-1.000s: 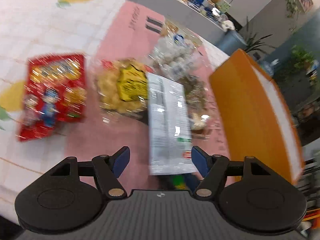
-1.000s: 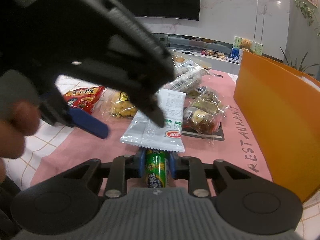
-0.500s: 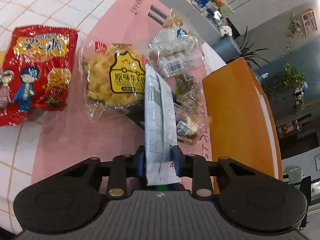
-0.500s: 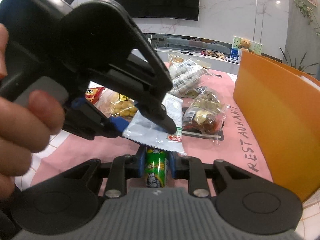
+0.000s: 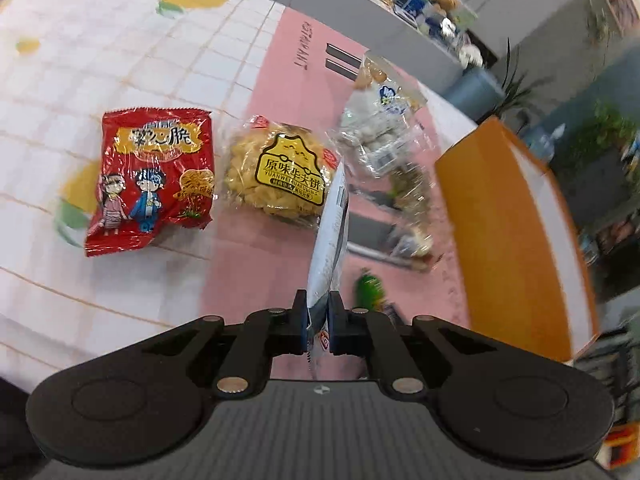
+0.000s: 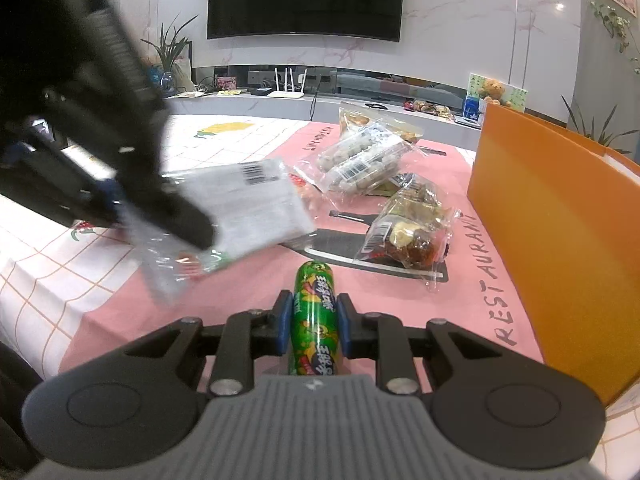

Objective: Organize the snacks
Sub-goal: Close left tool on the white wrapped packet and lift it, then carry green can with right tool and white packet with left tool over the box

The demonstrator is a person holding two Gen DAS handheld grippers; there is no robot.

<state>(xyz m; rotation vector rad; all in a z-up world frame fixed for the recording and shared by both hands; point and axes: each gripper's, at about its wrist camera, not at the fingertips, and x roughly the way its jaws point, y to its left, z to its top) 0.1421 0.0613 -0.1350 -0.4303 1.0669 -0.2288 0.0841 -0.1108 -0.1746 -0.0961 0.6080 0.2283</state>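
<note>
My left gripper point(image 5: 319, 330) is shut on one end of a flat white snack packet point(image 5: 330, 236), which hangs lifted off the pink mat; the same packet point(image 6: 256, 208) shows in the right wrist view, held by the left gripper point(image 6: 160, 216). My right gripper point(image 6: 313, 322) is shut on a green sausage stick point(image 6: 316, 316), low over the mat. That green stick point(image 5: 370, 290) also shows below the packet. An orange box point(image 6: 560, 232) stands at the right, also seen as the orange box point(image 5: 512, 240).
On the table lie a red noodle-snack bag point(image 5: 154, 178), a yellow waffle-biscuit pack point(image 5: 280, 172), a clear bag of white balls point(image 6: 360, 160) and a clear pack of brown snacks point(image 6: 408, 232). The pink mat point(image 6: 472, 312) covers a white checked tablecloth point(image 5: 120, 60).
The left gripper went from open around the white packet to shut on it, then lifted it off the mat and off the green stick. The right gripper stayed still.
</note>
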